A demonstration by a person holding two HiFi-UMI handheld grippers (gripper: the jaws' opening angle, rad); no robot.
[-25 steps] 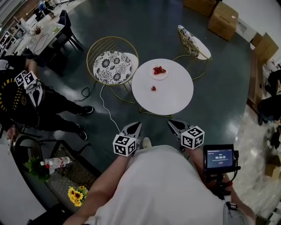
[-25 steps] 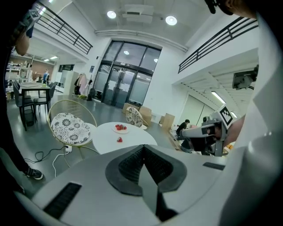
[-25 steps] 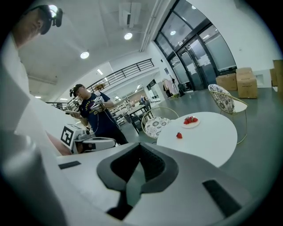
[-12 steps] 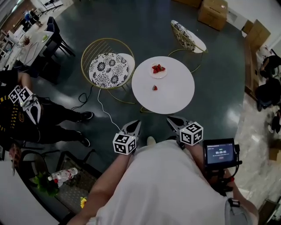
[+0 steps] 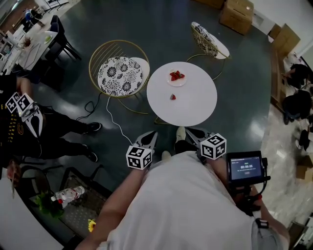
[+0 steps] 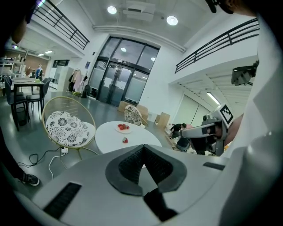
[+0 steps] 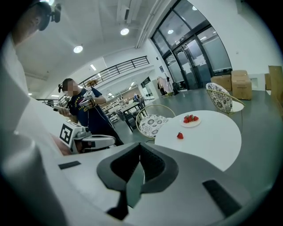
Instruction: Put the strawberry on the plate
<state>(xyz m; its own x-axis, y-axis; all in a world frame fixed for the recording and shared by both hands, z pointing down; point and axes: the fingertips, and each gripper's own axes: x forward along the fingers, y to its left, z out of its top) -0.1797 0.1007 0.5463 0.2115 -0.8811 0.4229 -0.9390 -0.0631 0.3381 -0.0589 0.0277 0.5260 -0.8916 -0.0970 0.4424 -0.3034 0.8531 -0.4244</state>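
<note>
A lone red strawberry [image 5: 172, 97] lies on the round white table [image 5: 195, 105], a little in front of a small white plate [image 5: 176, 79] that holds other strawberries. Both grippers hang well short of the table, over the dark floor. My left gripper [image 5: 151, 134] is shut and empty; in its own view the strawberry [image 6: 125, 141] and plate [image 6: 124, 128] lie far beyond its closed tips [image 6: 143, 148]. My right gripper [image 5: 191, 133] also has its jaws together with nothing in them [image 7: 139, 146]; the strawberry [image 7: 180, 135] and plate [image 7: 191, 120] show to its upper right.
A gold wire chair with a flowered cushion [image 5: 122, 74] stands left of the table, a second chair [image 5: 210, 41] behind it. A white cable [image 5: 115, 122] runs across the floor. Another person [image 5: 29, 122] holding grippers stands at the left. Cardboard boxes [image 5: 240, 14] sit at the back.
The person has stepped towards the table; a shoe now shows between the two grippers. Both grippers have come slightly closer to the table and stay shut.
</note>
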